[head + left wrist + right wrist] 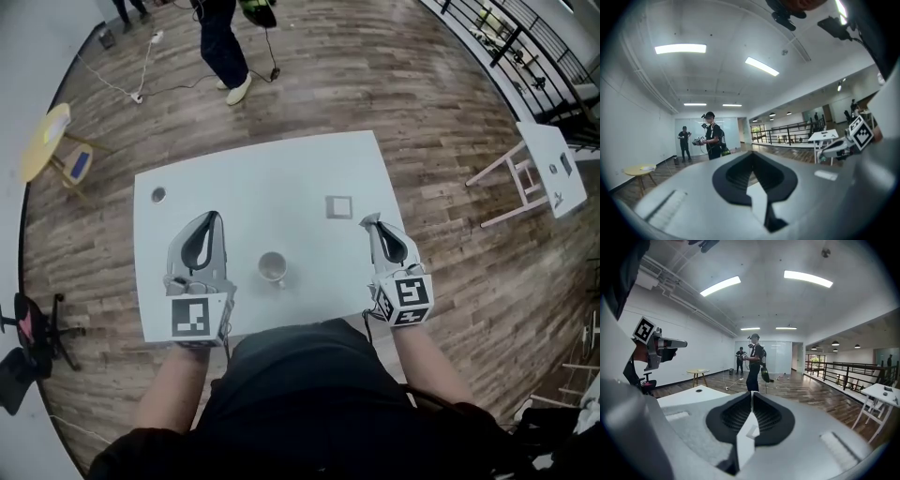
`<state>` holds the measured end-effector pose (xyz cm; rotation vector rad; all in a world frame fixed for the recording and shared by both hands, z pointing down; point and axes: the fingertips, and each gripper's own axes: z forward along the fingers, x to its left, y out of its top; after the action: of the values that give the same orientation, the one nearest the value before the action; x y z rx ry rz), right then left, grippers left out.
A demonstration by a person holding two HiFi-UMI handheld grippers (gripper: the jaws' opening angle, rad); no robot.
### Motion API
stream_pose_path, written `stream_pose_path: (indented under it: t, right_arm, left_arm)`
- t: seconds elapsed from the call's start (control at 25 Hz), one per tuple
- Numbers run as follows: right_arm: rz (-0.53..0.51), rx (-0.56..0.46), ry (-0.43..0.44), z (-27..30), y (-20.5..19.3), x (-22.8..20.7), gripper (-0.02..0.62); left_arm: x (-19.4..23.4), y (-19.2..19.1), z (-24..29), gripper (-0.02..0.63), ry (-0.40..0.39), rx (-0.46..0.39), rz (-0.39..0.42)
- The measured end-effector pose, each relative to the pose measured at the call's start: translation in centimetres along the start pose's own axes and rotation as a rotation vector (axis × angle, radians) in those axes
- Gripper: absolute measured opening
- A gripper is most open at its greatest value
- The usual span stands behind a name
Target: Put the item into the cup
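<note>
Bright ceiling strips, perhaps fisheye-warped edges.

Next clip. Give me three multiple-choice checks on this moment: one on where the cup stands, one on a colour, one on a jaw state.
1. Where does the cup stand?
A. on the table, between the two grippers
B. at the table's far left corner
C. on the floor

2. What colour is the tabletop?
A. black
B. white
C. red

3. How do the jaws of the right gripper stand?
A. wide apart
B. clamped on the cup
C. together, with nothing between them

Answers:
1 A: the head view shows the cup between the left gripper and the right one.
2 B: the tabletop is plain white against the brown wooden floor.
3 C: in the right gripper view the tips meet and nothing is held between them.
</note>
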<state>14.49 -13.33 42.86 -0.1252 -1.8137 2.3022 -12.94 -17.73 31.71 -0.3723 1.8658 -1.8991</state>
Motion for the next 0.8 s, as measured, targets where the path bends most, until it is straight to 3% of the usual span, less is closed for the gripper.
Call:
stream_pose_path:
  t: [0.2, 0.8]
  right_arm:
    - [-0.004, -0.034, -0.020, -0.2, 1.1, -0.6, 0.017]
    - [-0.013, -0.015, 0.009, -0.2, 0.4, -0.2, 0.017]
  left_arm:
    - [0.8, 1.1, -0.1, 0.006, 0.012, -0.033, 0.013]
    - [1.6, 1.1, -1.2, 0.008, 0.053, -0.019, 0.022]
